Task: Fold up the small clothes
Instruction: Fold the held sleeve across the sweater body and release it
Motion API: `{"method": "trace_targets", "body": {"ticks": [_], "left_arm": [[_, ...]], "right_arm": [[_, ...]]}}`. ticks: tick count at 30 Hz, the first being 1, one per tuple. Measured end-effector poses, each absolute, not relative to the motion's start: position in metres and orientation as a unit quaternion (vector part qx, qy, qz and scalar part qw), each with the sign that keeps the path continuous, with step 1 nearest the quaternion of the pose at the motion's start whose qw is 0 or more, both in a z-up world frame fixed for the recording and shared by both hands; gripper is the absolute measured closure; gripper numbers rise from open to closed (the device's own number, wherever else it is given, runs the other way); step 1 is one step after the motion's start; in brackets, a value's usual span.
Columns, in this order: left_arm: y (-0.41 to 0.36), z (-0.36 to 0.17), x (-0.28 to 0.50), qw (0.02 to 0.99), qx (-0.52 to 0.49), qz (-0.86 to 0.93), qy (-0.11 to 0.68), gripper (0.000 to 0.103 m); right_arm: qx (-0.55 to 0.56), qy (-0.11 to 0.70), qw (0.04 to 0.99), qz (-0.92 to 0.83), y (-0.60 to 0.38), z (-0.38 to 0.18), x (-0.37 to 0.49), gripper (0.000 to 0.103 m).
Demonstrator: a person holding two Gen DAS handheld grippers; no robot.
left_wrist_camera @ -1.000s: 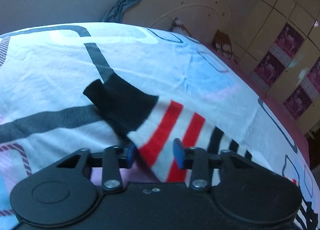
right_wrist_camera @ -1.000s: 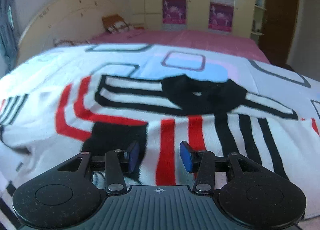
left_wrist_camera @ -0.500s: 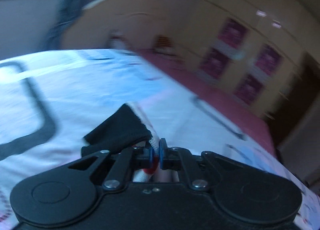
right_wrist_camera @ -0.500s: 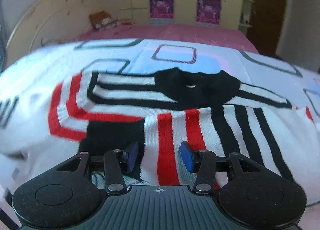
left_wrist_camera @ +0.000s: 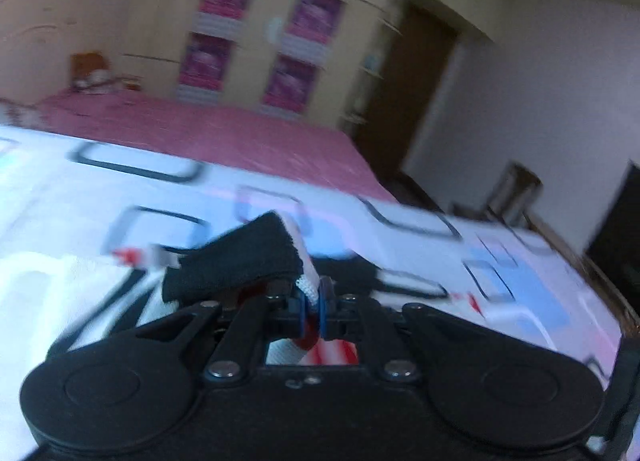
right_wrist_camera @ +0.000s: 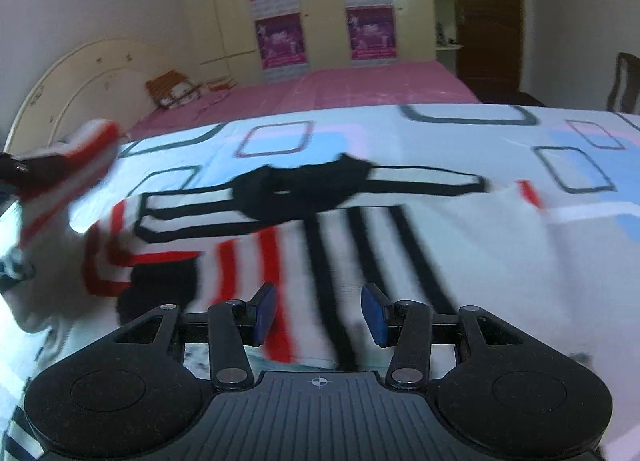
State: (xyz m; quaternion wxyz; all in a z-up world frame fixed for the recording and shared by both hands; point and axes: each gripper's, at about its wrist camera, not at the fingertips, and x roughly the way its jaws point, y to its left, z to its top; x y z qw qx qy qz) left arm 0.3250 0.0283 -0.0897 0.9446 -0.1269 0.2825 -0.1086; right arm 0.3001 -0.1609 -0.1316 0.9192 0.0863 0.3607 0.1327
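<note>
Your left claw (left_wrist_camera: 313,311) is pressed together on the sleeve (left_wrist_camera: 240,261) of the sweater (right_wrist_camera: 320,237), pinching the knit just behind its black cuff, which sticks up past the pads. Your right claw (right_wrist_camera: 318,311) is spread, its pads standing apart above the striped body with nothing between them. The sweater lies flat on the sheet (right_wrist_camera: 440,133) of the bed (right_wrist_camera: 360,81), collar toward the far side. In the right view the pinched sleeve hangs in the air at the left edge.

The main risk is the hold itself. You have only a thin bite of loose knit near the cuff, so a quick swing could pull it out of the pads, and the sleeve would drop short in a heap.

The second risk is drag. Nothing pins the body, since the right claw only hovers. If you carry the sleeve across low or fast, it will likely tug the shoulder and slide the whole sweater over the smooth sheet, skewing the fold line.

Third, the cuff may flop over on landing and leave a doubled lump.

Finally, the spread right claw sits close over the fabric; dipping it could snag and bunch the stripes.
</note>
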Motion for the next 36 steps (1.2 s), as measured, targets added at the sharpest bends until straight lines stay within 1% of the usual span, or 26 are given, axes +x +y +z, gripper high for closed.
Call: {"method": "trace_targets", "body": {"ticks": [3, 4, 5, 6, 7, 9, 10, 11, 13, 14, 15, 16, 21, 28, 29, 31, 33, 34, 35, 36], "left_arm": [[-0.021, -0.112, 0.336, 0.936, -0.085, -0.138, 0.311, 0.097], [-0.033, -0.121, 0.339, 0.932, -0.071, -0.145, 0.323, 0.095], [-0.043, -0.13, 0.342, 0.926, -0.057, -0.154, 0.339, 0.089], [-0.05, -0.139, 0.345, 0.92, -0.045, -0.158, 0.355, 0.087], [-0.057, -0.147, 0.347, 0.915, -0.033, -0.161, 0.368, 0.08], [-0.063, -0.155, 0.342, 0.91, -0.007, -0.162, 0.381, 0.073], [-0.066, -0.156, 0.34, 0.91, 0.006, -0.159, 0.383, 0.062], [-0.065, -0.154, 0.333, 0.912, 0.014, -0.154, 0.38, 0.048], [-0.054, -0.149, 0.321, 0.922, 0.019, -0.135, 0.361, 0.039], [-0.047, -0.145, 0.317, 0.926, 0.021, -0.125, 0.355, 0.038], [-0.04, -0.143, 0.311, 0.928, 0.024, -0.115, 0.353, 0.038], [-0.032, -0.141, 0.305, 0.931, 0.028, -0.101, 0.35, 0.038], [0.016, -0.139, 0.284, 0.939, 0.056, -0.007, 0.338, 0.036], [0.07, -0.159, 0.271, 0.925, 0.065, 0.098, 0.363, 0.036], [0.073, -0.162, 0.274, 0.923, 0.065, 0.103, 0.365, 0.037], [0.076, -0.165, 0.283, 0.924, 0.057, 0.109, 0.362, 0.037], [0.076, -0.167, 0.294, 0.925, 0.058, 0.114, 0.357, 0.038], [0.077, -0.169, 0.3, 0.926, 0.062, 0.116, 0.355, 0.045], [0.077, -0.169, 0.304, 0.926, 0.065, 0.118, 0.353, 0.058], [0.079, -0.169, 0.306, 0.928, 0.061, 0.112, 0.351, 0.063]], "right_arm": [[0.086, 0.359, 0.922, 0.118, -0.191, -0.131, 0.295, 0.056], [0.086, 0.361, 0.921, 0.116, -0.199, -0.131, 0.294, 0.056], [0.089, 0.362, 0.921, 0.113, -0.208, -0.131, 0.293, 0.056], [0.094, 0.363, 0.92, 0.111, -0.216, -0.131, 0.292, 0.056], [0.098, 0.364, 0.92, 0.109, -0.223, -0.131, 0.291, 0.056], [0.112, 0.366, 0.917, 0.111, -0.233, -0.131, 0.29, 0.056], [0.117, 0.365, 0.916, 0.114, -0.236, -0.13, 0.289, 0.056], [0.119, 0.364, 0.916, 0.119, -0.238, -0.129, 0.288, 0.056], [0.118, 0.36, 0.916, 0.134, -0.235, -0.125, 0.289, 0.053], [0.118, 0.358, 0.915, 0.143, -0.231, -0.124, 0.29, 0.049], [0.12, 0.355, 0.915, 0.152, -0.226, -0.123, 0.291, 0.034], [0.12, 0.35, 0.915, 0.162, -0.221, -0.121, 0.291, 0.027], [0.09, 0.341, 0.91, 0.218, -0.178, -0.116, 0.294, 0.027], [-0.009, 0.334, 0.917, 0.219, -0.121, -0.13, 0.306, 0.028], [-0.019, 0.332, 0.917, 0.218, -0.116, -0.132, 0.307, 0.032], [-0.021, 0.341, 0.914, 0.219, -0.112, -0.138, 0.315, 0.061], [-0.01, 0.35, 0.913, 0.211, -0.111, -0.141, 0.322, 0.068], [-0.003, 0.352, 0.912, 0.208, -0.112, -0.141, 0.325, 0.075], [0.004, 0.353, 0.912, 0.207, -0.114, -0.14, 0.327, 0.084], [0.011, 0.352, 0.913, 0.204, -0.117, -0.137, 0.328, 0.098]]}}
